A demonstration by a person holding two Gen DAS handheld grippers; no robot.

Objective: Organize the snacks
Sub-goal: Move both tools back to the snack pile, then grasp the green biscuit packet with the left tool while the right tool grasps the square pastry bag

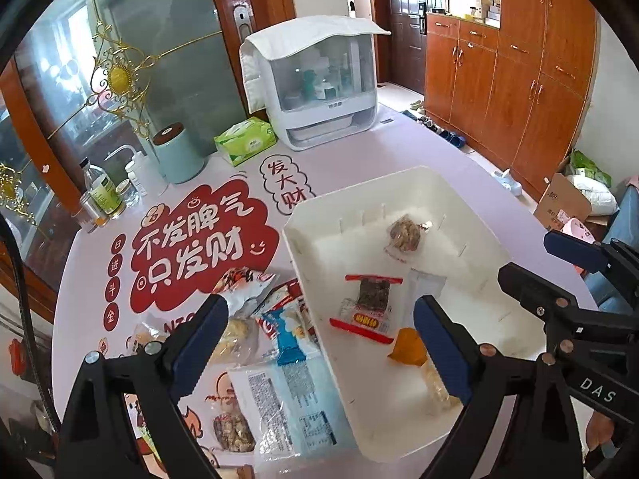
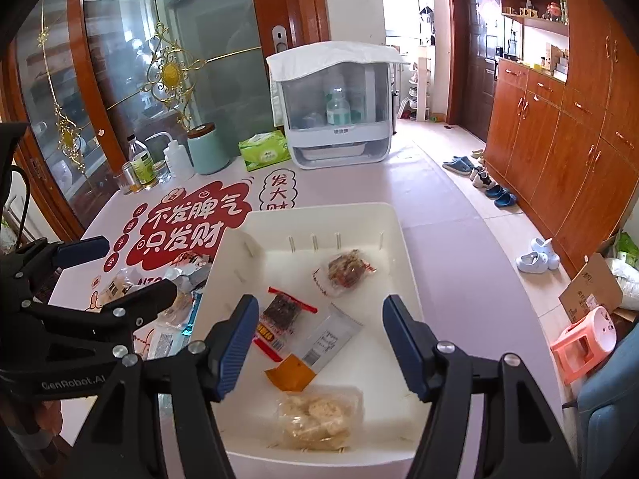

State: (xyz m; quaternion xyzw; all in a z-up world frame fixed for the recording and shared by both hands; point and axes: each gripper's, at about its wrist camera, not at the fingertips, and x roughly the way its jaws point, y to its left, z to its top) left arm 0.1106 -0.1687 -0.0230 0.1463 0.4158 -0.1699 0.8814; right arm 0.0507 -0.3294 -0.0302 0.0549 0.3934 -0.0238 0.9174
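Both grippers, left (image 1: 321, 343) and right (image 2: 315, 347), gape empty over seemingly five-snack bin (image 2: 407, 263)

The pale pink table mat (image 2: 439, 215) bears a red cloud-shaped print (image 1: 191, 247) reading "不发脾气 只发财" and a white cloud outline (image 1: 285, 183) reading "发大财", while the black right gripper (image 1: 591, 389) is marked "DAS" and the black left gripper (image 2: 72, 379) "GenRobot.AI".
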